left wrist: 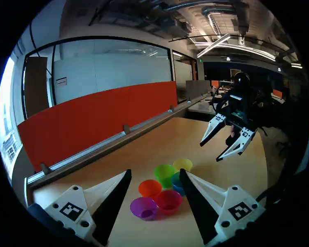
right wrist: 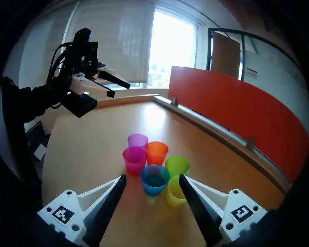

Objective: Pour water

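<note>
Square black-and-white markers [left wrist: 71, 210] sit on the fingers, and a wall sign [left wrist: 61, 81] is too small to read. The left gripper [left wrist: 154, 171] and right gripper [right wrist: 151, 176] are spread wide, holding nothing. Six coloured cups [right wrist: 157, 151] cluster on the table [right wrist: 84, 144] just ahead of both.

Opposed low views, shared cups [left wrist: 165, 178]

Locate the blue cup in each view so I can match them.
Left gripper view: blue cup lower centre, at the right edge of the cup cluster.
Right gripper view: blue cup lower centre, front of the cluster.
Shared landmark: the orange partition.
</note>
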Demonstrator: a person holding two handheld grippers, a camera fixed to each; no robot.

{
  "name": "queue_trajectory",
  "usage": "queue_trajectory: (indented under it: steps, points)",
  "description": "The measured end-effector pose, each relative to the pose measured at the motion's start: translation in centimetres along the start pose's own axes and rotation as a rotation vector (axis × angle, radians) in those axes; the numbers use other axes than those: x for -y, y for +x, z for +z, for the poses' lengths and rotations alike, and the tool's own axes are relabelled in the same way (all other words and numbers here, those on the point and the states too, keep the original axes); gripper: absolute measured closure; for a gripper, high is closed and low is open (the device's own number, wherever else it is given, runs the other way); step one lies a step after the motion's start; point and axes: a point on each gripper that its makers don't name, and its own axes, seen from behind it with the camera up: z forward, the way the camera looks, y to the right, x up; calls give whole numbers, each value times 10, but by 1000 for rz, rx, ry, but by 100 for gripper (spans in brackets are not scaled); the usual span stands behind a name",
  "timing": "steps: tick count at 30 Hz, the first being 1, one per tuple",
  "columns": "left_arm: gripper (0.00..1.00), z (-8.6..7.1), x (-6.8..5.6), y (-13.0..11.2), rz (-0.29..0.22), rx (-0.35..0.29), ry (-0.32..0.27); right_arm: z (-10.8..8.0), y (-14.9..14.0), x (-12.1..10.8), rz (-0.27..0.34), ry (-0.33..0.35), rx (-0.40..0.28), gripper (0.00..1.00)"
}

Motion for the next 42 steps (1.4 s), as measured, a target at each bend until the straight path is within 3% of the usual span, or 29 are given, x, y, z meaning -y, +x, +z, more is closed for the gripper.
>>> queue_trajectory:
  steps: [42]
  points:
    - [14, 54, -3, -21, 55, 82, -56, 55, -69, 7, 40, 68, 146, 1]
